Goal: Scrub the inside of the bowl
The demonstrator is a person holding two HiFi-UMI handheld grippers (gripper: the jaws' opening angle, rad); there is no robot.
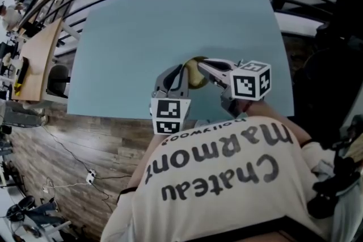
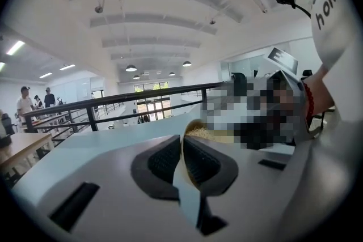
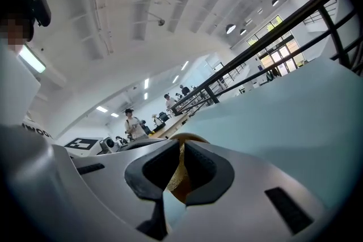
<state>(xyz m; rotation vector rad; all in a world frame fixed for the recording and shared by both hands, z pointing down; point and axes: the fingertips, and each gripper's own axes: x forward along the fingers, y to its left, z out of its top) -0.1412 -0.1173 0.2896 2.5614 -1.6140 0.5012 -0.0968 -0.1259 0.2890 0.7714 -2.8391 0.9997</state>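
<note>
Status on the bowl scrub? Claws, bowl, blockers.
Left claw shut on bowl rim. Right claw shut on thin yellow piece, likely the scrubber. Bowl between both claws over the blue table. No obstruction seen.

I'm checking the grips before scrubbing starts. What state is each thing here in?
left gripper: shut on the rim of the bowl.
right gripper: shut on a thin yellow-brown scrubbing pad.
bowl: held by its rim, between the two grippers.
scrubbing pad: pinched flat, right by the bowl.
</note>
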